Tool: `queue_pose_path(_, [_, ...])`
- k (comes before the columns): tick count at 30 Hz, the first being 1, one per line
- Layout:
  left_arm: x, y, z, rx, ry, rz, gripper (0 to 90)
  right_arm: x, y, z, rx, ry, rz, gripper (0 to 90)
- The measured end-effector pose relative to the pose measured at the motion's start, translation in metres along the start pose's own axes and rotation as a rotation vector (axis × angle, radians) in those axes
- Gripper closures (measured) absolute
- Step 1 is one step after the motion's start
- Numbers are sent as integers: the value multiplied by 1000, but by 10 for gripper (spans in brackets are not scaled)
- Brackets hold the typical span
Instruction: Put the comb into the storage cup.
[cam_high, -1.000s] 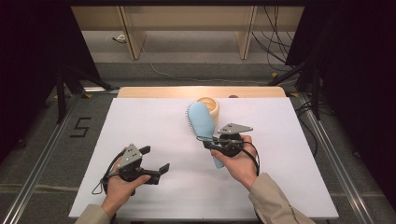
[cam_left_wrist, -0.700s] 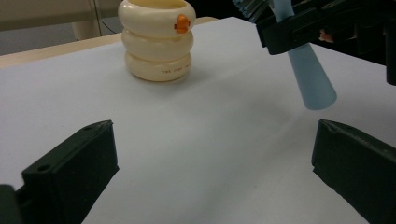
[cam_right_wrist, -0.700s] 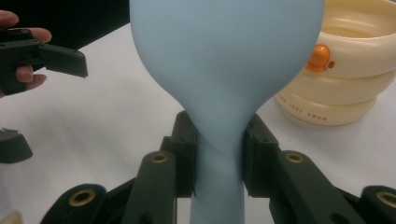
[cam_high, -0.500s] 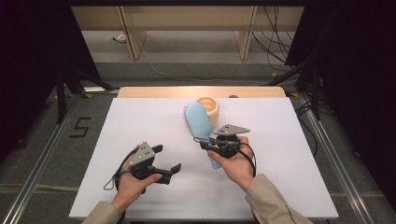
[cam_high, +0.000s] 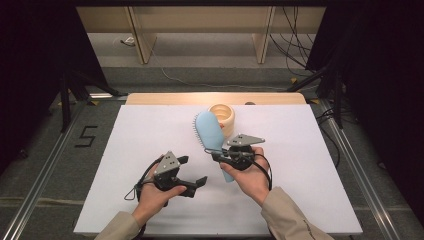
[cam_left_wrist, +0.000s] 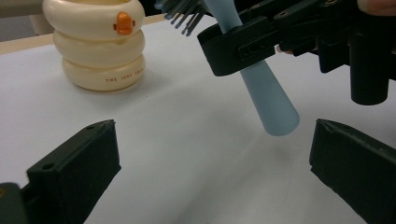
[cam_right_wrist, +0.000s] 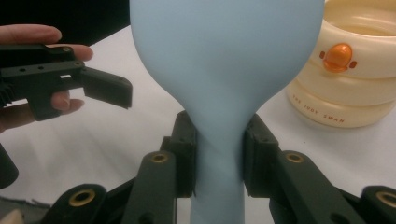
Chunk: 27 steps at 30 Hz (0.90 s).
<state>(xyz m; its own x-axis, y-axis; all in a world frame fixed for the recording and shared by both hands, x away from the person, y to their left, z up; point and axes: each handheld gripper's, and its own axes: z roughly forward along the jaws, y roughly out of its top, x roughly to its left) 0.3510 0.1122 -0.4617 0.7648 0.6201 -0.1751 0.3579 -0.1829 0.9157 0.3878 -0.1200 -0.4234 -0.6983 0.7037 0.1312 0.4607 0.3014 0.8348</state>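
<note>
A light blue hairbrush (cam_high: 210, 134) is lifted off the white table, with my right gripper (cam_high: 223, 154) shut on its handle (cam_right_wrist: 219, 154). Its dark bristles (cam_left_wrist: 183, 10) face the left in the high view, and the handle's round end (cam_left_wrist: 279, 122) points toward the person. My left gripper (cam_high: 192, 171) stands open just left of the brush handle, nothing between its jaws. In the left gripper view the handle end hangs ahead between the two black jaws. A cream ringed cup with an orange duck bill (cam_high: 223, 116) stands behind the brush (cam_right_wrist: 224, 60).
The white table top (cam_high: 310, 150) has free room to the left and right of the hands. A wooden strip (cam_high: 170, 98) runs along its far edge. Metal rails (cam_high: 350, 150) flank the table, and cables (cam_high: 210, 82) lie on the floor behind.
My left gripper has slid right across the table toward the brush handle. The right gripper has kept still with the brush in it.
</note>
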Motion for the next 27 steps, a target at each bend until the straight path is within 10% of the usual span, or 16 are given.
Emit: queue_pose_path(27, [-15, 1, 35, 34, -48, -49, 79, 9, -1, 5, -4, 10, -7, 705])
